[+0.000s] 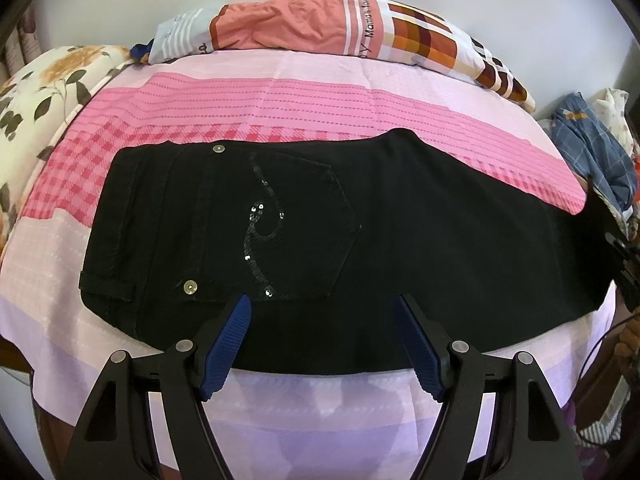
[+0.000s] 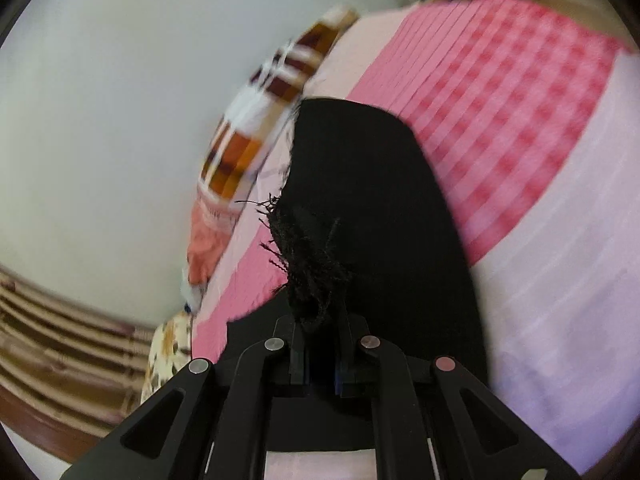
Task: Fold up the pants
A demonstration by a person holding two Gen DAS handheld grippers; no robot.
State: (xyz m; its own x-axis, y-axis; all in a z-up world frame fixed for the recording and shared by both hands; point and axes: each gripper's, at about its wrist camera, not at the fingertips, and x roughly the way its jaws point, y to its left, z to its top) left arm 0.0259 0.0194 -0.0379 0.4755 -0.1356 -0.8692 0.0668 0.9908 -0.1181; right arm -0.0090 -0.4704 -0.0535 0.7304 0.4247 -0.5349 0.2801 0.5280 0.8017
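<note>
Black pants lie flat across a pink bed sheet, waistband at the left, a sequined back pocket facing up, legs running off to the right. My left gripper hovers open over the near edge of the pants, blue pads wide apart, nothing between them. In the right wrist view my right gripper is shut on the frayed hem of the pants, and the black leg stretches away from it over the sheet. That view is motion-blurred.
A patterned pillow lies at the head of the bed against a white wall. A floral blanket sits at the left. A pile of clothes is at the right. The bed's near edge runs under my left gripper.
</note>
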